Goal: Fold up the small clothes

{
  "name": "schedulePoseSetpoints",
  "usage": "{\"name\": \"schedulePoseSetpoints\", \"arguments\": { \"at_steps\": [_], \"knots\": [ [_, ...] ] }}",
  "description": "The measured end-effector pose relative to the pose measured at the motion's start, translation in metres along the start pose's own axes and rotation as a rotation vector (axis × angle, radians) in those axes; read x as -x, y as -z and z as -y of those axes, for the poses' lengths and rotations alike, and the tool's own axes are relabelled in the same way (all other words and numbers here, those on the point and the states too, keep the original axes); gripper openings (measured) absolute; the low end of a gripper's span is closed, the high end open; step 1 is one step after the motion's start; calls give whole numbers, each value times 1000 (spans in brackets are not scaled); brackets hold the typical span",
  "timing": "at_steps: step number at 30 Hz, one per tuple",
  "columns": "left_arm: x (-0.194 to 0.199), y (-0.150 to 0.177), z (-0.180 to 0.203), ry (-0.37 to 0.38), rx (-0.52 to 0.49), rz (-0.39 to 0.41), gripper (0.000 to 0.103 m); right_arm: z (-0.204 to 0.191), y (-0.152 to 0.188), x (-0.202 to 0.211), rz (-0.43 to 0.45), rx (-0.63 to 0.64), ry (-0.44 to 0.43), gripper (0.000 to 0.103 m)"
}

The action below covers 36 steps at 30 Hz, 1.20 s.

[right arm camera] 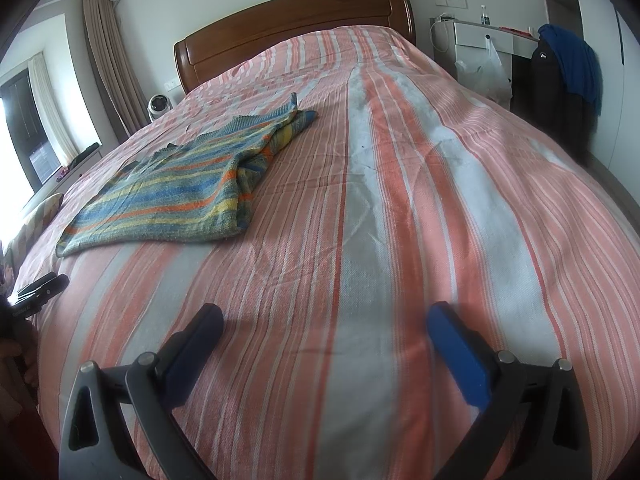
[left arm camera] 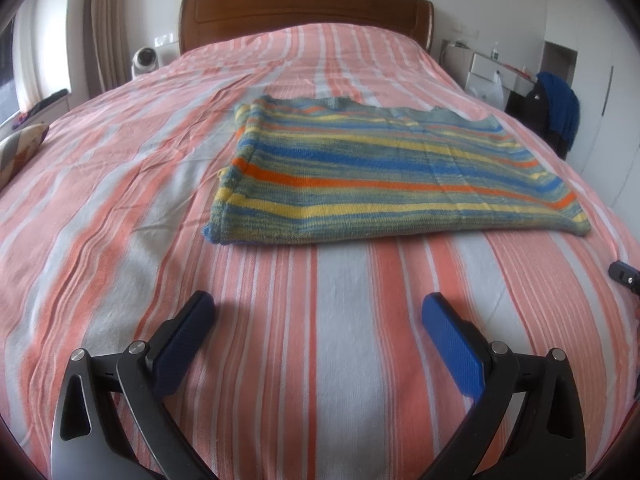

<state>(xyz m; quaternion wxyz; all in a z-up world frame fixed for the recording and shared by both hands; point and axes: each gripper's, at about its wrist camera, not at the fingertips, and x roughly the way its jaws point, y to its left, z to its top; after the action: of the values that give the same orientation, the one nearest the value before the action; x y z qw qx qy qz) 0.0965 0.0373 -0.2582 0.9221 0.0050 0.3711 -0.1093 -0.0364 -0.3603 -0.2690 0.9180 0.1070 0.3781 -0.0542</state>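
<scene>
A striped knitted garment (left arm camera: 384,168) in blue, yellow, orange and grey-green lies flat on the bed, with its sides folded in. In the right wrist view it (right arm camera: 172,196) lies to the far left, a folded sleeve bunched along its right side. My left gripper (left arm camera: 318,308) is open and empty, low over the bedspread, just short of the garment's near hem. My right gripper (right arm camera: 326,316) is open and empty, over bare bedspread to the right of the garment. The right gripper's tip (left arm camera: 624,274) shows at the left view's right edge; the left gripper (right arm camera: 40,290) at the right view's left edge.
The bed (left arm camera: 120,208) has a pink, orange and white striped cover and a wooden headboard (left arm camera: 304,8). A patterned cushion (left arm camera: 20,148) lies at the left edge. A white fan (left arm camera: 143,58) stands beside the headboard. A chair with dark clothes (right arm camera: 564,76) and a white desk (right arm camera: 486,38) stand at the right.
</scene>
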Motion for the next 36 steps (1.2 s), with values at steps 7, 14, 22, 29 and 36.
{"name": "schedulePoseSetpoints", "arguments": {
  "at_steps": [7,14,22,29,36],
  "knots": [
    [32,-5,43,11,-12,-46,101,-2,-1,0,-3,1,-2,102],
    [24,-27,179,175,-381,-48,101,8,-9,25,28,-96,-57,101],
    [-58,-48,274,212,-485,-126,38,39,-52,40,17,-223,-145,95],
    [-46,-54,256,298,-396,-98,5,38,-157,-79,-232,-267,-384,77],
    [-23,-71,223,384,-262,-69,4,-9,-207,-207,-363,-342,-362,8]
  ]
}}
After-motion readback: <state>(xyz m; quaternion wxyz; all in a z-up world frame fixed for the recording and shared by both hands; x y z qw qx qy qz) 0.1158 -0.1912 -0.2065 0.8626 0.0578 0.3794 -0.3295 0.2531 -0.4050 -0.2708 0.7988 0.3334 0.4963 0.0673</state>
